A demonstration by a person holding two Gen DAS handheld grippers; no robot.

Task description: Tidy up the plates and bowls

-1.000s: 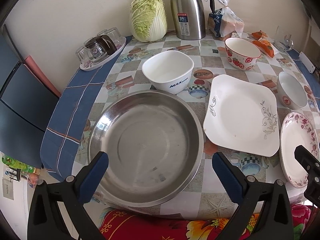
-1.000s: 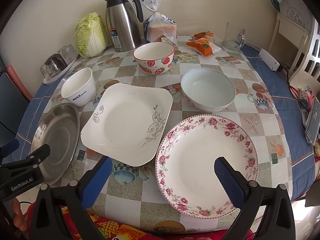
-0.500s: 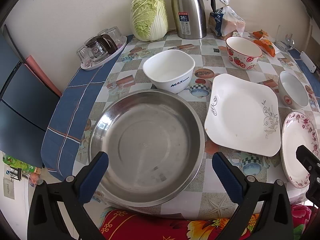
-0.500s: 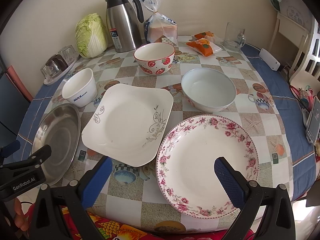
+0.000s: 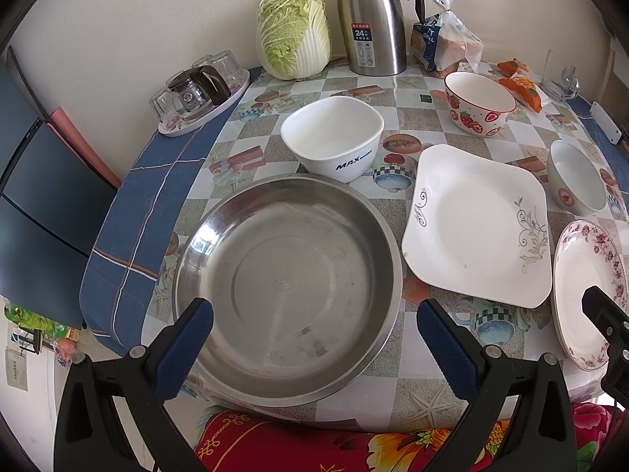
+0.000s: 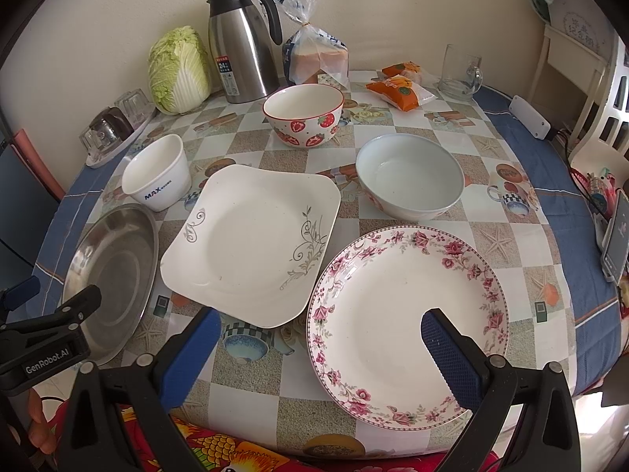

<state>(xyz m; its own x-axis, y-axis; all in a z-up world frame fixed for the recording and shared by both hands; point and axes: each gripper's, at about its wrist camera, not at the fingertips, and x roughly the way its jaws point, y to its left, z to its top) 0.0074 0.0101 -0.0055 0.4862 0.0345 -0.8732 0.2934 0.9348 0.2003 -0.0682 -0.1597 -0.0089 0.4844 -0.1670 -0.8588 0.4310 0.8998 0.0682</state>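
Observation:
A steel pan lies at the table's front left, with my open, empty left gripper over its near rim. A square white plate lies in the middle. A floral round plate lies front right, with my open, empty right gripper over its near left part. Behind stand a white MAX bowl, a strawberry bowl and a pale bowl.
Along the back wall stand a cabbage, a steel thermos jug, a bread bag, snack packets and a glass mug. A tray of glasses sits back left. A phone lies at the right edge.
Both grippers have edged slightly forward toward the table. Nothing on the table has moved.

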